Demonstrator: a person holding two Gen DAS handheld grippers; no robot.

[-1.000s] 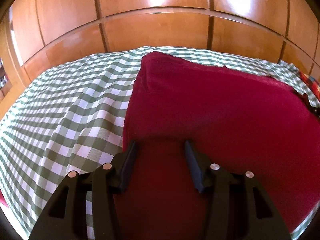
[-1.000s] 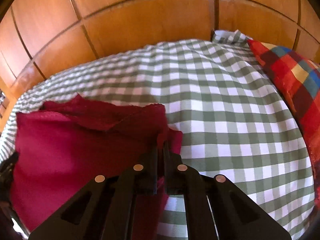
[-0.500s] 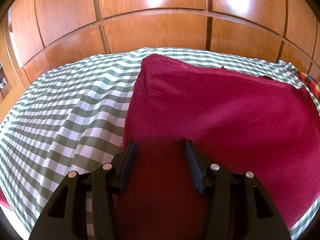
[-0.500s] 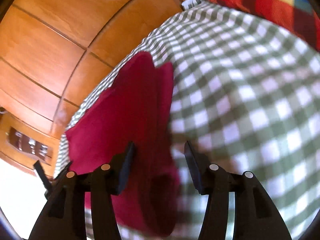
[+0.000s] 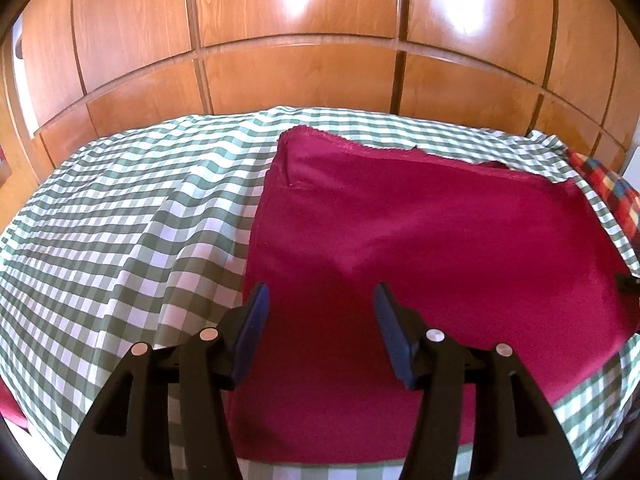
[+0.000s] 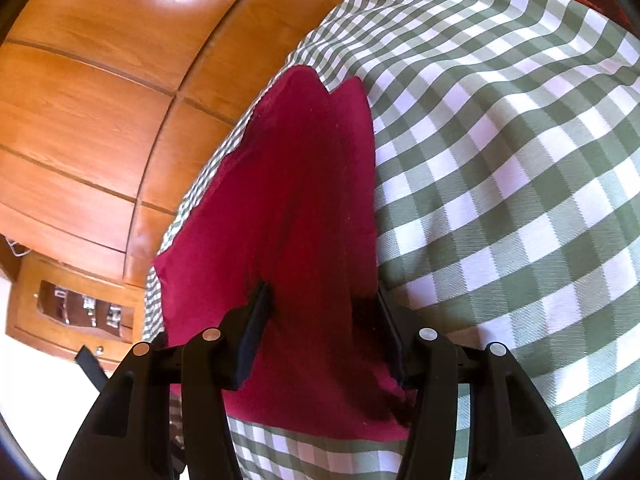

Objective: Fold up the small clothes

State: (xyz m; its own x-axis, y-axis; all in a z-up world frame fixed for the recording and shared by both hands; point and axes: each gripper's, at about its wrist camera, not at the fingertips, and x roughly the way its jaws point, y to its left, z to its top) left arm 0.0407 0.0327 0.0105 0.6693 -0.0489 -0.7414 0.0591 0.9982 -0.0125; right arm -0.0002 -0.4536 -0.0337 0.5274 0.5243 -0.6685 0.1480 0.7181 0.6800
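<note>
Nearest the cams: left tongs (image 5: 320, 300) hung wide over the near-left part of the red cloth (image 5: 420, 248), gripping nothing, same as 1 s ago. Right tongs (image 6: 322, 294) were wide too, straddling the cloth's right edge; 1 s ago they were pinched shut on a lifted corner, so the corner had been let go w/ the cam now tilted. Cloth lay flat-ish on the checked bedsheet (image 5: 120, 220), so that fold looked laid down; prob. next fold or smoothing due. Far edge was ragged, layers didn't line up. Beyond: wood panelling (image 5: 300, 40). Plaid cushion (image 5: 604, 184) cut off at frame edge; cloth's near hem hid behind tongs
</note>
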